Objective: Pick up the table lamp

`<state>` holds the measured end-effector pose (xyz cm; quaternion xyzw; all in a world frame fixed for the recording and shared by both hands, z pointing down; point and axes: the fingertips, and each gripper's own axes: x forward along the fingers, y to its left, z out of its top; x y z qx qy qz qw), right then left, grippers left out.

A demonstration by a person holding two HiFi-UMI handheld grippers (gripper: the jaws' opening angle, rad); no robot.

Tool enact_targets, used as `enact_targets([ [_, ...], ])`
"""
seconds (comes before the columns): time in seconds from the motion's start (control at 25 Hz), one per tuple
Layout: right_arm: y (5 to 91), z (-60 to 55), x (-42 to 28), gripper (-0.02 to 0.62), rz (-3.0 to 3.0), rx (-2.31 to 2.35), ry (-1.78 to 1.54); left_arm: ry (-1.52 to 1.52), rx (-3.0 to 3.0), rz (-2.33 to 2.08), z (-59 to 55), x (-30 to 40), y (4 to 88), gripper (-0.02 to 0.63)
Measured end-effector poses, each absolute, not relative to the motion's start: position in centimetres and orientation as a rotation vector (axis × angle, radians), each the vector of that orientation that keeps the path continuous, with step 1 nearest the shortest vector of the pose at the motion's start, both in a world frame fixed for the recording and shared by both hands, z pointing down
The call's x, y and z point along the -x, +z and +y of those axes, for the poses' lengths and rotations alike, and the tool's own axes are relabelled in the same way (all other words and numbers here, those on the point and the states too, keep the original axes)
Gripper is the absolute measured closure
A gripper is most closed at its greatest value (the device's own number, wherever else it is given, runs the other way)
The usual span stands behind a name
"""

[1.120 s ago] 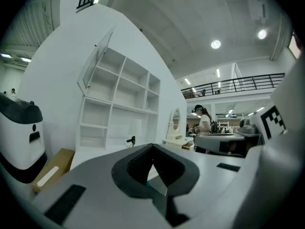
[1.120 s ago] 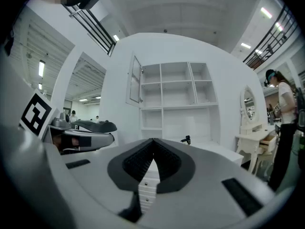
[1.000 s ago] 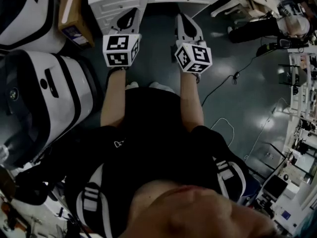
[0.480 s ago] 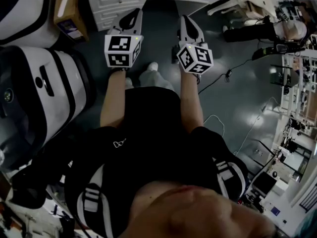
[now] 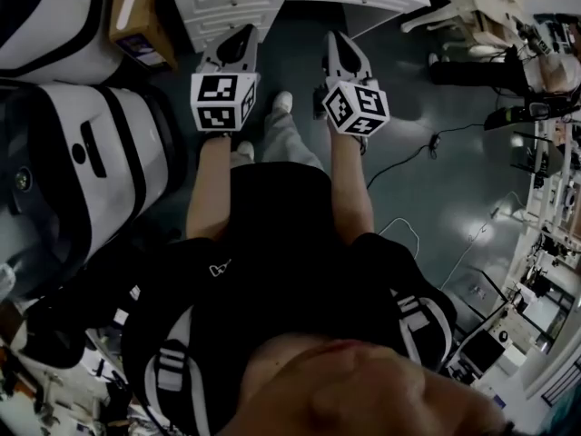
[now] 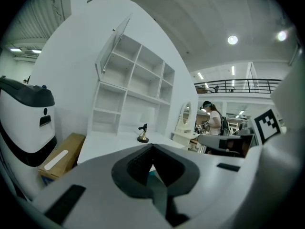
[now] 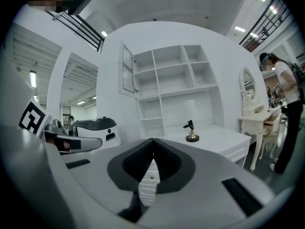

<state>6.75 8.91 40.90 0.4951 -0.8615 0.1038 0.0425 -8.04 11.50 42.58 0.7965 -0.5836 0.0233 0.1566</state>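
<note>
Right gripper view: table lamp (image 7: 191, 131) upright, far on surface (image 7: 221, 141) | left tool (image 5: 238, 40), right tool (image 5: 338, 45) both pinched closed, empty | I judge lamp beyond reach, hence no grasp.

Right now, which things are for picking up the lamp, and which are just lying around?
For the job:
- table lamp, standing on the white desk
- left gripper and right gripper, both shut and empty

Just lying about:
- cardboard box
- big white-and-black machine
- dressing table with its mirror
- wall shelves
</note>
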Motion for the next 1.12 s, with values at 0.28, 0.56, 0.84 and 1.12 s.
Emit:
enact_targets([
  [0.28,43.3,6.5,-6.9,0.577,-2.623,-1.484,0.397,0.121,-2.240,-1.669,9.1,7.7,44.4,0.598],
  [0.56,44.3,2.8,-10.8,0.577,-2.549,-1.540,0.439,0.164,-2.265,-1.578,5.0,3.4,45.7,0.598],
  [0.84,44.5,-1.2,-14.4,0.577,-2.510,-1.586,0.464,0.166,-2.283,-1.527,0.5,-0.1,45.9,0.598],
  [1.12,44.8,-5.0,-15.7,0.577,-2.531,-1.567,0.494,0.253,-2.284,-1.572,-3.0,-1.2,46.2,0.598],
])
